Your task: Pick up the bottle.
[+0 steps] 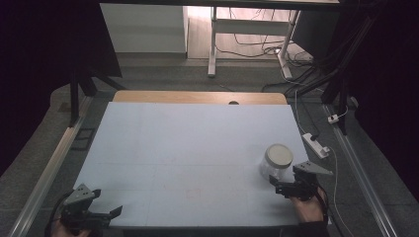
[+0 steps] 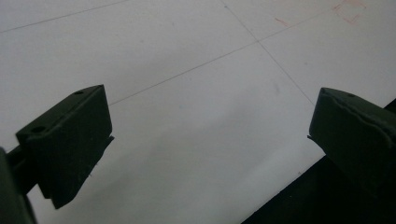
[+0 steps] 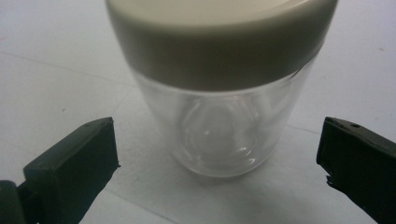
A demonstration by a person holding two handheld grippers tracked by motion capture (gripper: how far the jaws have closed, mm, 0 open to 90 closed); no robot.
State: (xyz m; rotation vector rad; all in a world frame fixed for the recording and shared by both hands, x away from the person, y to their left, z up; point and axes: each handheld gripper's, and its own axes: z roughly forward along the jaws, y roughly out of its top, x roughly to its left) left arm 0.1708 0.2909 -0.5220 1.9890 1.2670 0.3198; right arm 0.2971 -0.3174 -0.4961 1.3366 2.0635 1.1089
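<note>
A clear glass jar [image 1: 275,165] with a cream lid [image 1: 279,155] stands upright near the right side of the white table [image 1: 188,148]. In the right gripper view the jar [image 3: 224,130] and its lid [image 3: 219,42] loom close ahead. My right gripper [image 1: 285,186] sits just in front of the jar, open, its jaws apart on either side with nothing between them [image 3: 219,158]. My left gripper [image 1: 101,210] rests at the table's front left corner, open over bare table [image 2: 210,140].
The table's front edge [image 2: 289,186] runs just under the left gripper. A wooden strip [image 1: 197,97] lines the far edge. On the floor to the right lie a power strip [image 1: 316,144] and cables, with a metal rail [image 1: 365,182] beside them.
</note>
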